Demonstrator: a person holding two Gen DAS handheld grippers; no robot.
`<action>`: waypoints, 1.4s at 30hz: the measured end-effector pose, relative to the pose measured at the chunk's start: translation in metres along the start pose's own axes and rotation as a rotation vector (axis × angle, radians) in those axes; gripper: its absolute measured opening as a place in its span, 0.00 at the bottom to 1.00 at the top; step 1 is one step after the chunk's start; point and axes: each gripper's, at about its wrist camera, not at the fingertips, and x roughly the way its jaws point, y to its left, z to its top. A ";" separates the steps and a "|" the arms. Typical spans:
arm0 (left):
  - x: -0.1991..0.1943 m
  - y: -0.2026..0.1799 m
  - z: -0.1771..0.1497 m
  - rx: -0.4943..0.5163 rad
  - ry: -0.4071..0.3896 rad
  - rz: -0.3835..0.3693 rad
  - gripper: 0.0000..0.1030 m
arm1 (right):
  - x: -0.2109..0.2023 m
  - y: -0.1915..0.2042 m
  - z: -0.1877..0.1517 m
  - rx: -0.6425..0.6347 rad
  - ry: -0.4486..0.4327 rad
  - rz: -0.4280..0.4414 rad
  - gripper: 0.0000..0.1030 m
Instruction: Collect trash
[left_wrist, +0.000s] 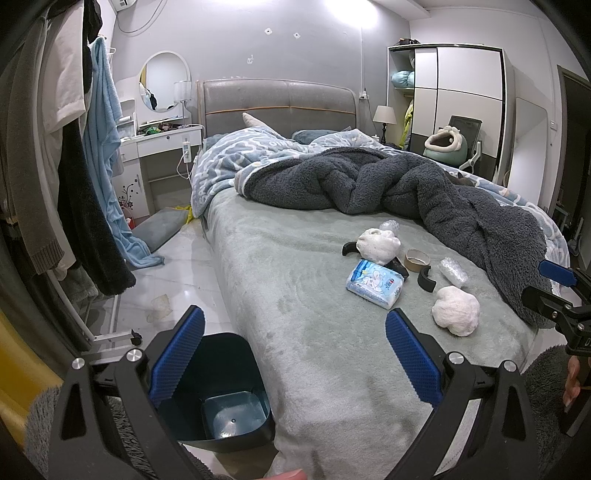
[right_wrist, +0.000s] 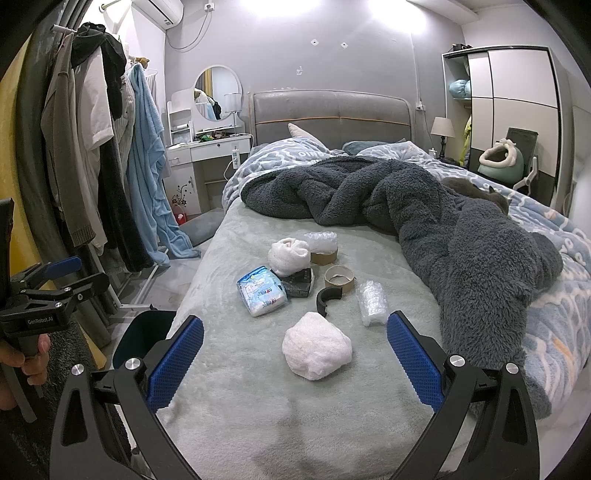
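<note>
Your right tongs (right_wrist: 294, 363) are spread wide and empty, level over the foot edge of the bed (right_wrist: 236, 406), with the nearest white wad (right_wrist: 316, 345) lying between the fingers' line of sight. The bubble wrap (right_wrist: 372, 302) lies long axis toward the headboard. Your left tongs (left_wrist: 294, 360) are spread too, above the bed's left edge, beside the bin (left_wrist: 229, 402) on the floor.

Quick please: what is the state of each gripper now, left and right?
Left gripper: open, holding nothing, above the bin and the bed edge.
Right gripper: open, holding nothing, the white wad lies ahead.
</note>
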 end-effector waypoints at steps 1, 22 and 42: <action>0.000 0.000 0.000 0.001 0.000 0.000 0.97 | 0.000 0.000 0.000 0.000 0.000 0.000 0.97; 0.000 0.000 0.000 0.000 0.002 0.000 0.97 | 0.000 0.000 0.000 0.000 0.001 0.000 0.97; -0.003 -0.013 0.004 0.089 0.001 -0.046 0.97 | 0.016 -0.010 0.003 0.001 0.057 0.027 0.97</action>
